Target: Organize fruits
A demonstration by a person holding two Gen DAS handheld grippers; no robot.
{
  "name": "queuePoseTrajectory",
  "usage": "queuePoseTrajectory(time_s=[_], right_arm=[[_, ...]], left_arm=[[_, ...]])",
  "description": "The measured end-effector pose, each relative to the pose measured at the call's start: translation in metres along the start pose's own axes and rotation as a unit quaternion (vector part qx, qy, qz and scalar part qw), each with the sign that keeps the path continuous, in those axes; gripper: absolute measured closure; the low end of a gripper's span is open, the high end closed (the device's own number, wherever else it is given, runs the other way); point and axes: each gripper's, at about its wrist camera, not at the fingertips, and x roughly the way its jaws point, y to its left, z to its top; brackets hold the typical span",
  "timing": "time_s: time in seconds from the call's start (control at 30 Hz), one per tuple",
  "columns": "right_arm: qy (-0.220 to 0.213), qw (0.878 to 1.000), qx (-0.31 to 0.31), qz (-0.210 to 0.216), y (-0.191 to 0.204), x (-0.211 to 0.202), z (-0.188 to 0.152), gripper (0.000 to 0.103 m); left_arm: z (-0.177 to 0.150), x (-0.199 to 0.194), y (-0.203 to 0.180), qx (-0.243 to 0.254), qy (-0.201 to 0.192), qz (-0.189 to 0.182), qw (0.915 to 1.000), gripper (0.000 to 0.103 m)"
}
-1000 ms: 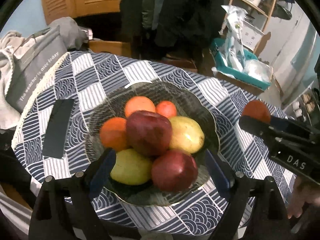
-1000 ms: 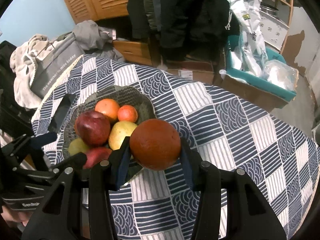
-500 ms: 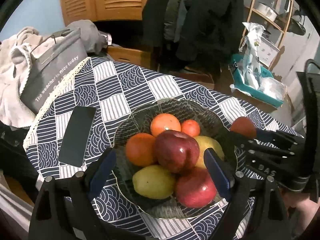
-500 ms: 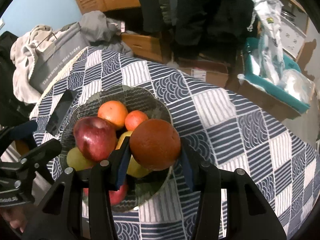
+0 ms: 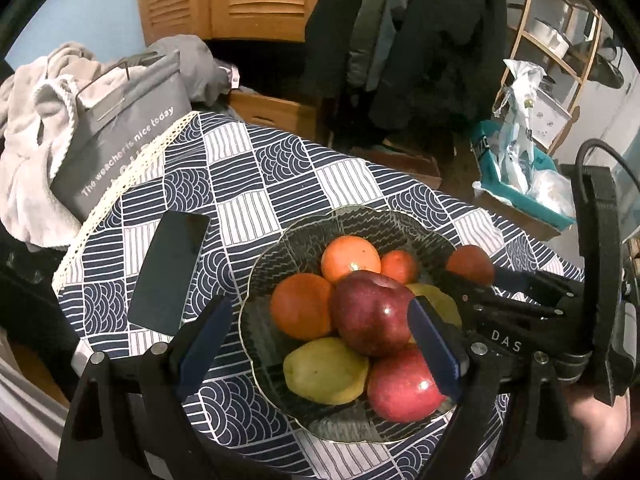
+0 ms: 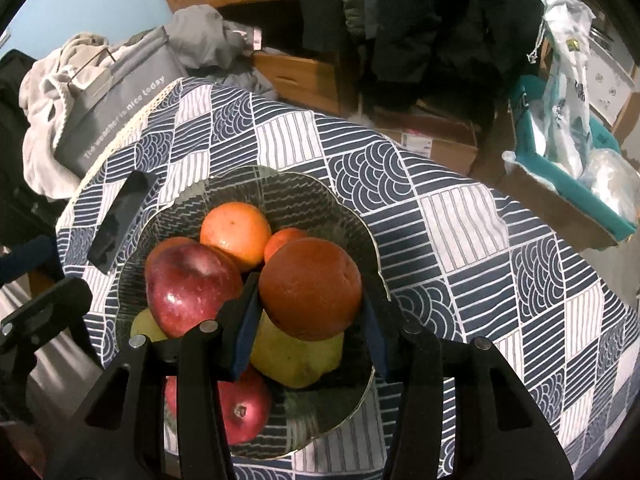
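A dark glass bowl (image 5: 360, 210) (image 6: 280, 172) on the checked tablecloth holds several fruits: oranges (image 5: 350, 258), red apples (image 5: 370, 312) and yellow-green pears (image 5: 326, 372). My right gripper (image 6: 309, 292) is shut on a dark orange (image 6: 310, 276), hanging just above the pile at the bowl's right side. The left wrist view shows that orange (image 5: 470, 264) over the bowl's far right rim. My left gripper (image 5: 320, 304) is open with nothing between its fingers, hovering over the bowl's near left part.
A black phone (image 5: 170, 272) lies on the cloth left of the bowl. A grey bag (image 5: 120, 128) and pale clothes sit past the table's left edge. A teal crate (image 5: 520, 184) and cardboard boxes stand on the floor beyond.
My right gripper has carried the orange leftward and down, from beside the bowl to over the fruit pile. My left gripper has shifted left, so the bowl sits further right in its view.
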Motion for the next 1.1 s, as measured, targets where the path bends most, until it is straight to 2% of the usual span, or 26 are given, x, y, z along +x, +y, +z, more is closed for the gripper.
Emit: queuePoseTrajectory(time_s=[0.03,0.13,0.17,0.47,1.1], right_arm=[[0.000,1.000,0.001,0.001,0.000,0.000,0.000,0.056],[-0.009,1.000,0.003,0.002,-0.001,-0.004,0.000,0.041],[-0.013,1.000,0.003,0.003,-0.001,-0.006,0.000,0.040],[-0.031,0.999,0.006,-0.009,-0.005,-0.034,0.000,0.040],[-0.121,0.990,0.039,-0.068,-0.019,-0.152,-0.012,0.038]], left_arm=[[0.000,-0.001,0.000,0.001,-0.002,0.000,1.0000,0.013],[0.001,-0.005,-0.002,0.004,-0.006,0.001,1.0000,0.013],[0.001,-0.005,-0.002,0.004,-0.007,-0.001,1.0000,0.013],[0.004,-0.022,-0.005,0.006,-0.018,-0.009,0.9998,0.013],[0.013,-0.098,-0.033,0.046,-0.089,-0.039,0.9942,0.013]])
